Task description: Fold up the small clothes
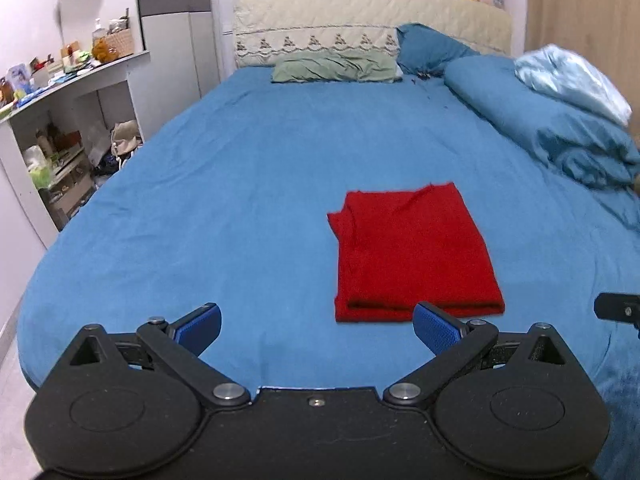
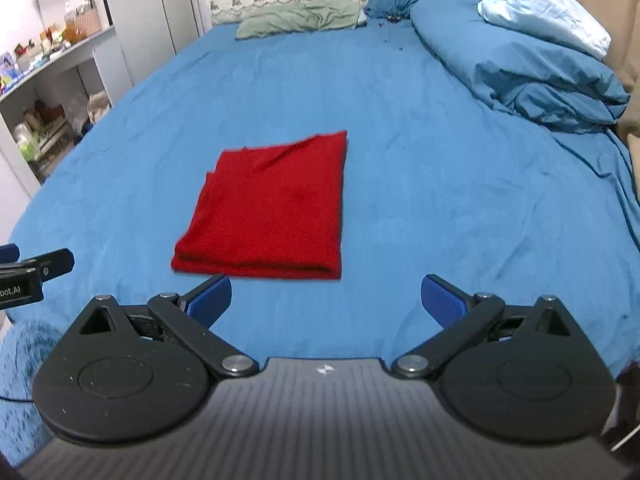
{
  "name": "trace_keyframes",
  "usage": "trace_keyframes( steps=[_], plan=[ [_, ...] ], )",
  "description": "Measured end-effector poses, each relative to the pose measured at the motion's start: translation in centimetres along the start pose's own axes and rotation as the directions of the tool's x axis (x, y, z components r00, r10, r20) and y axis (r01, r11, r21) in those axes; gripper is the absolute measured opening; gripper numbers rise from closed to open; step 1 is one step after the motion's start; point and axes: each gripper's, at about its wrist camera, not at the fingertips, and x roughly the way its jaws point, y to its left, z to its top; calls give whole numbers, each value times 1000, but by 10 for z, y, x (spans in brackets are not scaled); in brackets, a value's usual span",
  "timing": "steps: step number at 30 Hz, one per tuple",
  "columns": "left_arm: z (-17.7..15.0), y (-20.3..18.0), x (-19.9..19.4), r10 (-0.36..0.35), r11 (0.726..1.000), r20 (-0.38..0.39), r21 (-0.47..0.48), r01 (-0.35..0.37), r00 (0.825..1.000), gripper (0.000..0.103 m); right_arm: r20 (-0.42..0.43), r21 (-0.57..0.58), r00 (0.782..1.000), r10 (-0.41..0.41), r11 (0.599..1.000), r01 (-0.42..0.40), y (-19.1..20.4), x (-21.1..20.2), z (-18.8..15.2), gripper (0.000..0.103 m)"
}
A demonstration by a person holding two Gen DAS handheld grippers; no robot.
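Note:
A red garment (image 1: 412,252) lies folded into a flat rectangle on the blue bed sheet (image 1: 240,200). It also shows in the right wrist view (image 2: 272,208). My left gripper (image 1: 318,328) is open and empty, just short of the garment's near edge and to its left. My right gripper (image 2: 326,300) is open and empty, just short of the garment's near right corner. The left gripper's tip shows at the left edge of the right wrist view (image 2: 36,268).
A rolled blue duvet (image 1: 552,128) with a pale blue cloth (image 1: 576,80) lies along the bed's right side. Green (image 1: 336,66) and blue (image 1: 432,46) pillows lie at the headboard. Cluttered shelves (image 1: 60,152) stand left of the bed.

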Motion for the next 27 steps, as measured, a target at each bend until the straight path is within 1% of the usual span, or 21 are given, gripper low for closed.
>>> trace_keyframes(
  steps=[1, 3, 8, 12, 17, 27],
  plan=[
    [-3, -2, -1, 11, 1000, 2, 14, -11, 1000, 103, -4, -2, 1000, 0, 1000, 0, 0, 0, -4, 103],
    [-10, -7, -3, 22, 999, 10, 32, -22, 1000, 103, -12, -7, 1000, -27, 1000, 27, 1, 2, -11, 103],
    [-15, -7, -3, -2, 1000, 13, 14, 2, 1000, 103, -30, -1, 999, -26, 1000, 26, 0, 4, -20, 103],
    [-15, -8, -8, -4, 1000, 34, 23, 3, 999, 103, -25, -11, 999, -35, 999, 35, 3, 1, -20, 103],
    [-15, -9, -10, -4, 1000, 40, 28, 3, 999, 103, -23, -15, 999, -42, 999, 41, 7, -1, -21, 103],
    [-14, -11, -13, 7, 999, 63, 38, -10, 998, 103, -24, 3, 999, -49, 999, 49, 1, -1, -20, 103]
  ],
)
